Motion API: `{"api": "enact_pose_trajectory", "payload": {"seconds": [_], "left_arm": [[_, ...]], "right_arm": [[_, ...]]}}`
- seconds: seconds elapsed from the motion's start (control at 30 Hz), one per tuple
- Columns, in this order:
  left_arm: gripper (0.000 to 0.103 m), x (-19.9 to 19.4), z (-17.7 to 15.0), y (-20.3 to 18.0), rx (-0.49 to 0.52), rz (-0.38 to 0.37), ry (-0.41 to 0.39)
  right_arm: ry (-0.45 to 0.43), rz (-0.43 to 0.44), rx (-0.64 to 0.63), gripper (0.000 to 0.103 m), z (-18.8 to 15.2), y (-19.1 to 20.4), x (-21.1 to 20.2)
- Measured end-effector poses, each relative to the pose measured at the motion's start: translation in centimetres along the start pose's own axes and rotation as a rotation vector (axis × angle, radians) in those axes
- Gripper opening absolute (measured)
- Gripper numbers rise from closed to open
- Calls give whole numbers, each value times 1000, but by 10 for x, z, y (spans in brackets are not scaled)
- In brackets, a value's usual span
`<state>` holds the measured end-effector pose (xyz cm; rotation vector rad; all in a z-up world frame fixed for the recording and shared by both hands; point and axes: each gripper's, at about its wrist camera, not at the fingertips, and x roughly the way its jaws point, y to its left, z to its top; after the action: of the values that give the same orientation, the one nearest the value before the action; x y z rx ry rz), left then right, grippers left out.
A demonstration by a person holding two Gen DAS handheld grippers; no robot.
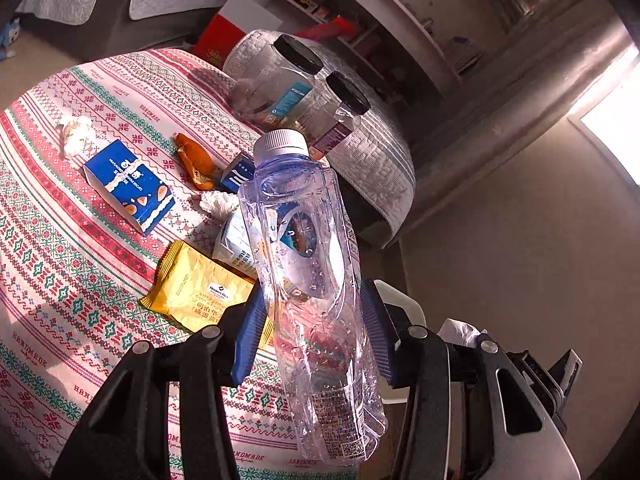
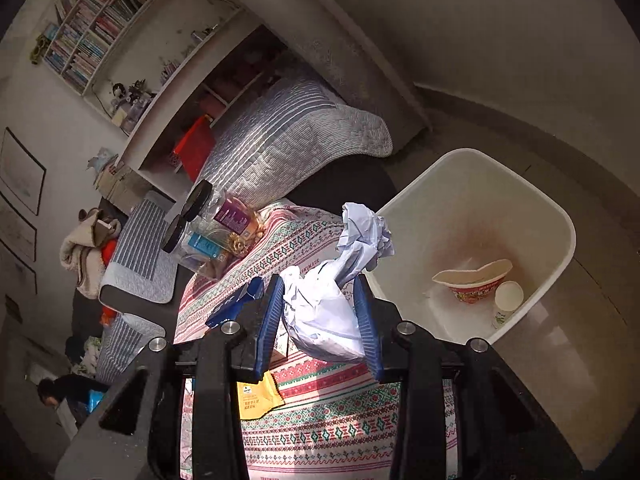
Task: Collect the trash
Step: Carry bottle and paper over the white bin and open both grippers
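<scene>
My left gripper (image 1: 316, 328) is shut on a clear plastic water bottle (image 1: 308, 272) with a white cap, held above the patterned tablecloth (image 1: 60, 240) near its right edge. On the cloth lie a blue snack box (image 1: 130, 186), a yellow wrapper (image 1: 200, 292), orange peel (image 1: 196, 158), crumpled tissues (image 1: 76, 134) and a small blue carton (image 1: 238, 172). My right gripper (image 2: 320, 320) is shut on a crumpled pale-blue plastic bag (image 2: 332, 292), held over the table edge beside the white trash bin (image 2: 560, 220). The bin holds a noodle cup (image 2: 474, 284) and a small white bottle (image 2: 506, 302).
Two clear jars with black lids (image 1: 304, 84) stand at the table's far edge, also in the right wrist view (image 2: 208, 224). A grey striped cushion (image 2: 296, 136) and bookshelves (image 2: 92, 20) lie behind. The yellow wrapper (image 2: 256, 396) shows under my right gripper.
</scene>
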<state>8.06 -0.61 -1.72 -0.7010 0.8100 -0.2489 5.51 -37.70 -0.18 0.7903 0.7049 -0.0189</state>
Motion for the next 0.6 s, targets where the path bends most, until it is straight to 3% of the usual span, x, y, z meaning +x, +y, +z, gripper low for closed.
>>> {"api": "enact_pose_trajectory", "payload": {"seconds": [0.3,0.47,0.53,0.6], "left_arm": [[47,90,-36,-92,147,-132,164],[49,153,-53,-130,170,-184,260],[58,172,-64,-137,199,-164,297],[59,177,-70,-140,245,-141,302]], "right_arm": [[-41,-16,232,35,13,-51,0],[-143,-106,360,49,17,-79,-11],[-177,-128,395,53,17,-87,-17],[-176,-130,397,54,18,-89,-17]]}}
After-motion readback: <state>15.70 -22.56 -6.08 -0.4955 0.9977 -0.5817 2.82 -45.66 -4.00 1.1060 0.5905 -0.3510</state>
